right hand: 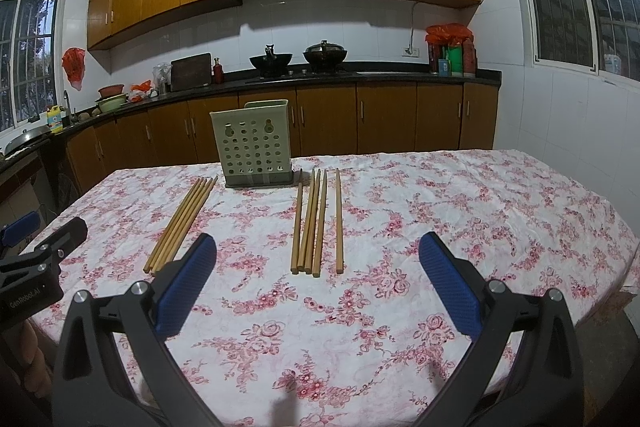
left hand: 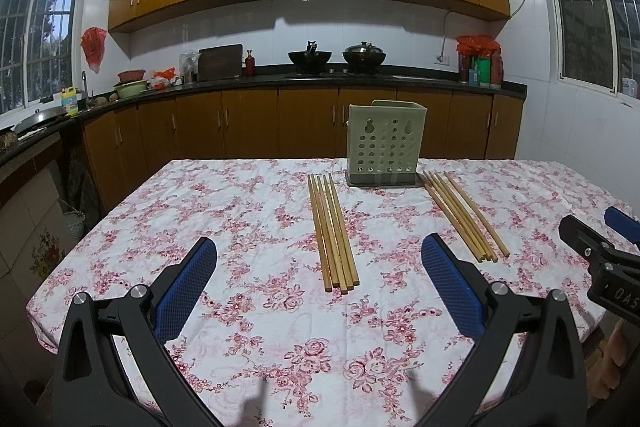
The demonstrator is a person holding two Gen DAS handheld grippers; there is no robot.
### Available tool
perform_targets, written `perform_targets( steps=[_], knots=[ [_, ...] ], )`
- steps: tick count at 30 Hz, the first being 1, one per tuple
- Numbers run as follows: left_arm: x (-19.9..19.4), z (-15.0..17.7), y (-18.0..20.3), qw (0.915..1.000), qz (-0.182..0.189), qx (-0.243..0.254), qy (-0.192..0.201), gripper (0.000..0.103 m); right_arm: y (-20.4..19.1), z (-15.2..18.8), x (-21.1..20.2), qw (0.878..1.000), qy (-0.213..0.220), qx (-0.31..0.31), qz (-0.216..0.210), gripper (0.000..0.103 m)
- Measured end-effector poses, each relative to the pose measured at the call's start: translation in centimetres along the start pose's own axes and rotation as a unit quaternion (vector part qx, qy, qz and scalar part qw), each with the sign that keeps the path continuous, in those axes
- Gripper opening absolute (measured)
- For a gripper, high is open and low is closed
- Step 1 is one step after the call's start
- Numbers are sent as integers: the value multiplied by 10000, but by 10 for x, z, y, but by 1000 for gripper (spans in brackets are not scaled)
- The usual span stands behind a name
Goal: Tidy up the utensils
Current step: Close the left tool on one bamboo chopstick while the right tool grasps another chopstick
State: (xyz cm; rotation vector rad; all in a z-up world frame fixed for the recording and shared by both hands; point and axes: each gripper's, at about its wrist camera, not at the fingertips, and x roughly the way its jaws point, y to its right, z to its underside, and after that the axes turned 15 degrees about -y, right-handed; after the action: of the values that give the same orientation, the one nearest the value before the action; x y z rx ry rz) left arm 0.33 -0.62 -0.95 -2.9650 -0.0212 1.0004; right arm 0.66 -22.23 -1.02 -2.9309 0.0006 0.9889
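Observation:
Two bundles of wooden chopsticks lie on the floral tablecloth. The left bundle (left hand: pixel 333 233) (right hand: pixel 181 225) lies ahead of my left gripper (left hand: pixel 318 251), which is open and empty above the near table. The right bundle (left hand: pixel 464 215) (right hand: pixel 316 221) lies ahead of my right gripper (right hand: pixel 318 249), also open and empty. A pale green perforated utensil holder (left hand: pixel 382 143) (right hand: pixel 254 143) stands upright at the table's far side, between the bundles. The right gripper shows at the right edge of the left wrist view (left hand: pixel 600 251); the left gripper shows at the left edge of the right wrist view (right hand: pixel 36 259).
The table (left hand: pixel 248 327) (right hand: pixel 480 211) is covered with a pink floral cloth. Behind it runs a kitchen counter (left hand: pixel 280 83) with two woks, a cutting board, bowls and bottles. Wooden cabinets stand below and above. Windows are at both sides.

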Motion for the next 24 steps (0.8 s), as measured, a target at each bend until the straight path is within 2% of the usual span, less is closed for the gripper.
perform_targets(
  steps=[6,14,15,17,24],
  knots=[
    [15,-9,-6,9997,-37,9,-250,101,8,-8,15,9997,-197,86,68,99],
    [58,-37,-21,9957,-388,-15,-839,101,39,-36,76,9911,-1186,589,158,99],
    [64,-40,-23,9950,-425,-13,-909,98,42,-39,83,9893,-1298,653,151,99],
    [76,-47,-25,9935,-454,1,-1041,90,47,-45,99,9855,-1522,741,148,90],
    [117,-57,-30,9863,-246,-79,-1630,61,45,-59,152,9745,-2163,599,45,42]
  ],
)
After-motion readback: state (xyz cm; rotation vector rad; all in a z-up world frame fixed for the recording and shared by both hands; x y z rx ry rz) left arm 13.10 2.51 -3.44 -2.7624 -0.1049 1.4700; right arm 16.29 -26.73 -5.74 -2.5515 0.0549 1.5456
